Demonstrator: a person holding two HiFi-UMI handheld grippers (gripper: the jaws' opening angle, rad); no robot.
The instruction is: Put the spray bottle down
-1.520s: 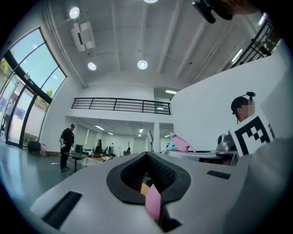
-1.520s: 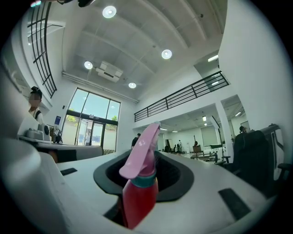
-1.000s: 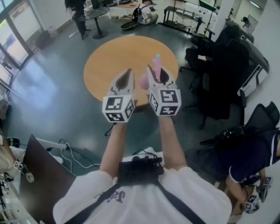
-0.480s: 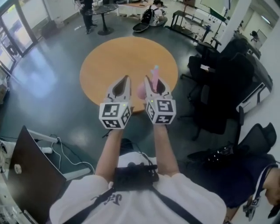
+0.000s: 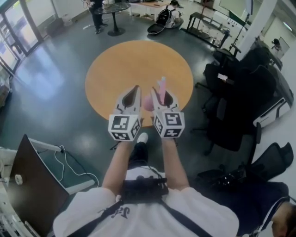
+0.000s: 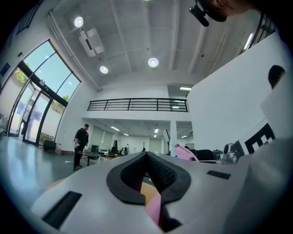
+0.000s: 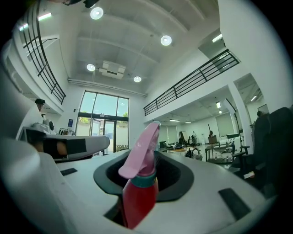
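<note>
In the head view my right gripper [image 5: 160,95] is shut on the spray bottle [image 5: 148,102]. The bottle has a red body and a pink trigger head [image 5: 161,86] that rises above the jaws. It hangs over the near edge of the round orange table [image 5: 120,69]. In the right gripper view the spray bottle [image 7: 139,187] stands upright between the jaws of the right gripper [image 7: 151,157]. Close beside it on the left, my left gripper [image 5: 136,89] holds nothing, its tips meeting. The left gripper view shows the left gripper [image 6: 146,154] with that pink head [image 6: 185,153] just to its right.
Black office chairs [image 5: 233,97] crowd the right side of the table. A dark board [image 5: 27,185] and cables [image 5: 64,162] lie at lower left. A person stands by a small table [image 5: 111,9] far back. The wearer's shoe [image 5: 142,137] shows below the grippers.
Both grippers have sunk and drawn slightly nearer in the head view, side by side. The bottle stays in the right gripper.
</note>
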